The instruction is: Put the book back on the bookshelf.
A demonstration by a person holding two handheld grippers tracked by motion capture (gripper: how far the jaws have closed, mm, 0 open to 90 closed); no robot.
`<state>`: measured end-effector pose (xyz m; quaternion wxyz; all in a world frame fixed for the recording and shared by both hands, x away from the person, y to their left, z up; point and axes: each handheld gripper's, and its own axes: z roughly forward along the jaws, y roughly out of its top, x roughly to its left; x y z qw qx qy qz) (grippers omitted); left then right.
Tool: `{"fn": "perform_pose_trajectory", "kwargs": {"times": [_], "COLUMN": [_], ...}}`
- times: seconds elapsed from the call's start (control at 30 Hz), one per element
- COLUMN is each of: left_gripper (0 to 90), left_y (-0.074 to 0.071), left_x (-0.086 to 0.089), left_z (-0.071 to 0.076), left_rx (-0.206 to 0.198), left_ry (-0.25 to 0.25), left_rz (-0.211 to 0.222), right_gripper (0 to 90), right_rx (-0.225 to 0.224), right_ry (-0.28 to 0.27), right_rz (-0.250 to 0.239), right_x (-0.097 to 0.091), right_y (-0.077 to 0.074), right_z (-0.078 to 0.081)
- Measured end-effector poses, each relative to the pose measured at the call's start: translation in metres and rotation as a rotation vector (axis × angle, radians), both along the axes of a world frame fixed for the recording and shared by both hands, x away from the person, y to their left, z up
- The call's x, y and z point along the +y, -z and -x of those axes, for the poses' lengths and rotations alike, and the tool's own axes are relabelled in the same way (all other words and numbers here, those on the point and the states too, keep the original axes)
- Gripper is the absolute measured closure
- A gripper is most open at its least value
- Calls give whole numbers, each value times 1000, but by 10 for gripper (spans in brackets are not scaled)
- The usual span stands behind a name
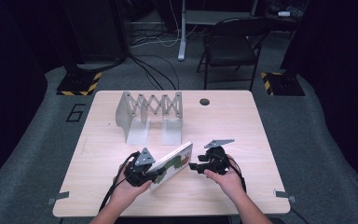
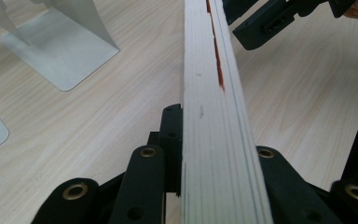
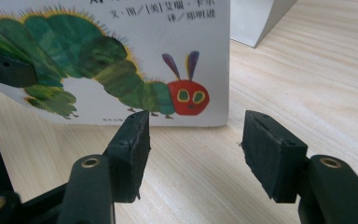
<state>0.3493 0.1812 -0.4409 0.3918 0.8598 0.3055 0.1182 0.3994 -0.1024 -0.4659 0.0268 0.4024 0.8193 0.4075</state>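
Now, book: a caterpillar picture book (image 1: pixel 174 164) stands tilted on its edge, low centre of the wooden table (image 1: pixel 242 121).
Left gripper (image 1: pixel 154 176): clamped on the book's lower end, at its 7 o'clock.
Right gripper (image 1: pixel 193 166): jaws apart, empty, just beside the book at 3 o'clock.
Metal book rack (image 1: pixel 149 115): at 11 o'clock, well apart.

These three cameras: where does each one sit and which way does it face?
High view: above the person's side, looking forward and down on the table; forearms, left gripper and right gripper show.
Left gripper view: rides the left gripper, looking along the picture book edge clamped in its jaws.
Right gripper view: rides the right gripper, open jaws facing the book's caterpillar cover.
All three share the book and the bookend rack.
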Motion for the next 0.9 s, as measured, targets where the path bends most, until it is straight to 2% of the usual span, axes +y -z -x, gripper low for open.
{"fn": "perform_pose_trajectory", "kwargs": {"times": [0.4,0.67,0.9], "left_gripper": [756,757,757], "left_y": [-2,-7,-13], "left_x": [3,4,9], "left_z": [0,1,-1], "left_rx": [4,-13,-21], "left_ry": [-15,-27,-37], "left_rz": [8,13,19], "right_gripper": [415,415,414], "right_rx": [-4,13,7], "right_ry": [-5,7,6], "right_rz": [7,10,16], "right_x": [-1,-3,-5], "right_y": [1,4,5], "right_z": [0,-1,-2]}}
